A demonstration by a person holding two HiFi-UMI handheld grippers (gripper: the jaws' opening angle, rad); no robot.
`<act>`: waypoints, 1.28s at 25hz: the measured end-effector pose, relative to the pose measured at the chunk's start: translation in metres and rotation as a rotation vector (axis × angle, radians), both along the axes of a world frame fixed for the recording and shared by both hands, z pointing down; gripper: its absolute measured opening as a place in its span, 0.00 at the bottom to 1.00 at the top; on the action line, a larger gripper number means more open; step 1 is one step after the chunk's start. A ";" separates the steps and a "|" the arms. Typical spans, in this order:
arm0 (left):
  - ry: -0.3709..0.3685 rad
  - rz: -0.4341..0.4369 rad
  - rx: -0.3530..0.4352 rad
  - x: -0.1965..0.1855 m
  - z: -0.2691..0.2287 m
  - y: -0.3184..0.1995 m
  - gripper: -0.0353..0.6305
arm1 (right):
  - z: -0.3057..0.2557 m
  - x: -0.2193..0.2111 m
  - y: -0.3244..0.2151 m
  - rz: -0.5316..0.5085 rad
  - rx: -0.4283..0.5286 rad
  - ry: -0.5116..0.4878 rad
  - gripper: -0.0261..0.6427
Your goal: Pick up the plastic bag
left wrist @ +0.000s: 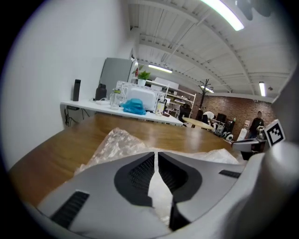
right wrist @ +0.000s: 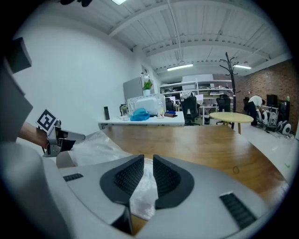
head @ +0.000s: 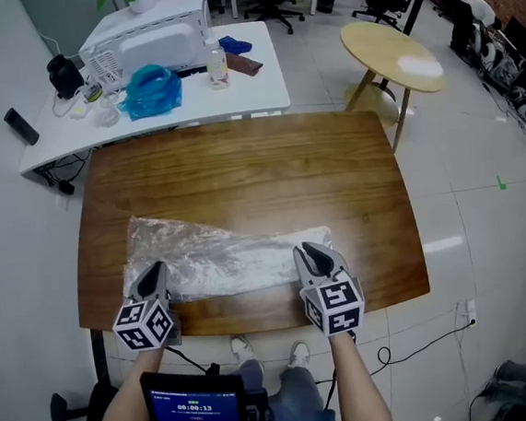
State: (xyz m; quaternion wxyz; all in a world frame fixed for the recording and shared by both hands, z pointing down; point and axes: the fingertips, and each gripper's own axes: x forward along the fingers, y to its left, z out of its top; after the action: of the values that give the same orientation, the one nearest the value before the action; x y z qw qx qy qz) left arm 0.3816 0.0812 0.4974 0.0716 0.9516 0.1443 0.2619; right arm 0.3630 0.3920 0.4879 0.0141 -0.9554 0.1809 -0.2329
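A clear, crinkled plastic bag (head: 221,255) lies flat along the near part of the brown wooden table (head: 241,170). My left gripper (head: 154,278) sits at the bag's near left corner. In the left gripper view the left gripper (left wrist: 156,153) has its jaws almost together, with a fold of the plastic bag (left wrist: 117,144) pinched between the pads. My right gripper (head: 312,254) is at the bag's near right end. In the right gripper view the right gripper (right wrist: 148,158) has its pads a thin gap apart, closed on a strip of the plastic bag (right wrist: 93,144).
Behind the wooden table stands a white desk (head: 261,89) with a white appliance (head: 149,31), a blue bag (head: 150,91) and a bottle (head: 217,66). A round light table (head: 390,45) stands at the back right. The table's near edge runs just under both grippers.
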 end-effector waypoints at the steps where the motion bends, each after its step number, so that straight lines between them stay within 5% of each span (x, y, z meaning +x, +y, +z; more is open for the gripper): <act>1: 0.025 0.009 0.002 -0.001 -0.009 0.004 0.10 | -0.009 -0.001 -0.002 -0.004 0.011 0.020 0.12; 18: 0.254 0.032 -0.042 -0.065 -0.118 0.060 0.08 | -0.134 -0.049 -0.040 -0.243 0.118 0.283 0.12; 27: 0.450 0.201 -0.105 -0.111 -0.205 0.114 0.07 | -0.218 -0.109 -0.069 -0.393 0.183 0.445 0.08; 32: 0.503 0.235 -0.099 -0.118 -0.229 0.099 0.07 | -0.235 -0.128 -0.073 -0.348 0.182 0.475 0.05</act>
State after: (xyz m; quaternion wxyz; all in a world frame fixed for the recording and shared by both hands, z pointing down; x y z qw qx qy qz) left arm 0.2635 0.1806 0.2686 0.0492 0.9588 0.2794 0.0165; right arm 0.2349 0.3189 0.2525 0.0165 -0.9326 0.3602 0.0152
